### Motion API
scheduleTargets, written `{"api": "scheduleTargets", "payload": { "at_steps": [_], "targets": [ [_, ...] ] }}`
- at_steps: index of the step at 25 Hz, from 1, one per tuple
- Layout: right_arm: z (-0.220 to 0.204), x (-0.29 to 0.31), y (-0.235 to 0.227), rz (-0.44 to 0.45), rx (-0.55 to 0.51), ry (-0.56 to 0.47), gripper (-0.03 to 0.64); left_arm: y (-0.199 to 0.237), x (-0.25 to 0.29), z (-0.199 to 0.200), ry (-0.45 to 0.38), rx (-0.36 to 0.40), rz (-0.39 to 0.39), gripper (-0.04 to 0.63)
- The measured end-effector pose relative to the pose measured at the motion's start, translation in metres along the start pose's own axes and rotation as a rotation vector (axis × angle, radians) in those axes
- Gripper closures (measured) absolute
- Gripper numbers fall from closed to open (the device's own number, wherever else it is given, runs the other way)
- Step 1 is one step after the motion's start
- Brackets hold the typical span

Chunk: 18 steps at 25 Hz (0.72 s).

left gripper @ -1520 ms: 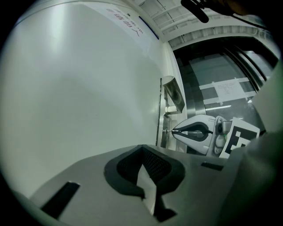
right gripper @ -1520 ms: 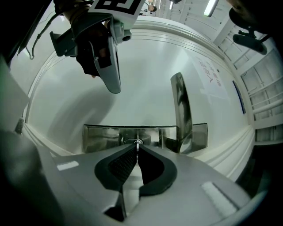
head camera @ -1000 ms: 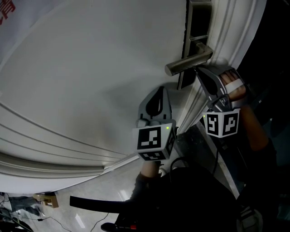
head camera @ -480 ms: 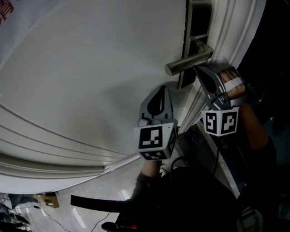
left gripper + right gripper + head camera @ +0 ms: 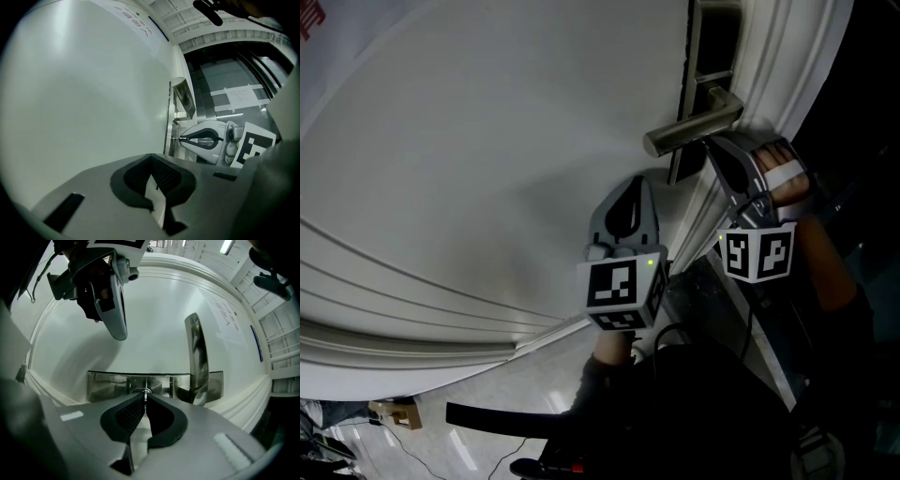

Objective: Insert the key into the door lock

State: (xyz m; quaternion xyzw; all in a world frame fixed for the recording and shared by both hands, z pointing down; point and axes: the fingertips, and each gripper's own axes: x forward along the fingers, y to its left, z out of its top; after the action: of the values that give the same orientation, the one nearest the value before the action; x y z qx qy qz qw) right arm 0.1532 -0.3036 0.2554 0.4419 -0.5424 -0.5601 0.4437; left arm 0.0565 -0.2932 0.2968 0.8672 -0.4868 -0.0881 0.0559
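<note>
While right gripper (image 5: 145, 398) pinches the key (image 5: 146, 392), its tip sits at the lock (image 5: 138, 390) beside the handle (image 5: 197, 352). Left gripper (image 5: 151, 158) closed, empty, near door (image 5: 84, 93).

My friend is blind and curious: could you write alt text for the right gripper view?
The right gripper pinches a small key, its tip at a metal lock plate on a white door. A lever handle juts out right of it, and the left gripper hangs at upper left.
</note>
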Motion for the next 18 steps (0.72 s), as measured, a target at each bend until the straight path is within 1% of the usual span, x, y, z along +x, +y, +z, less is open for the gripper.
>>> {"api": "scheduleTargets", "payload": {
  "at_steps": [6, 11, 16, 18],
  "targets": [
    [0.0007, 0.0007, -0.0005, 0.005, -0.012, 0.014, 0.604, -0.0059, -0.0011, -0.0005, 0.001, 0.001, -0.009, 0.595],
    [0.0004, 0.0013, -0.0006, -0.02, -0.01, 0.022, 0.603, -0.0074, -0.004, -0.0003, 0.005, -0.002, -0.002, 0.595],
    [-0.001, 0.0005, -0.001, -0.057, 0.036, 0.026, 0.6, -0.0071, -0.0079, -0.003, 0.011, -0.004, 0.009, 0.595],
    [-0.0011, -0.0005, -0.0014, -0.058, 0.065, 0.021, 0.598, -0.0071, -0.0093, -0.0021, 0.008, -0.011, 0.015, 0.595]
  ]
}}
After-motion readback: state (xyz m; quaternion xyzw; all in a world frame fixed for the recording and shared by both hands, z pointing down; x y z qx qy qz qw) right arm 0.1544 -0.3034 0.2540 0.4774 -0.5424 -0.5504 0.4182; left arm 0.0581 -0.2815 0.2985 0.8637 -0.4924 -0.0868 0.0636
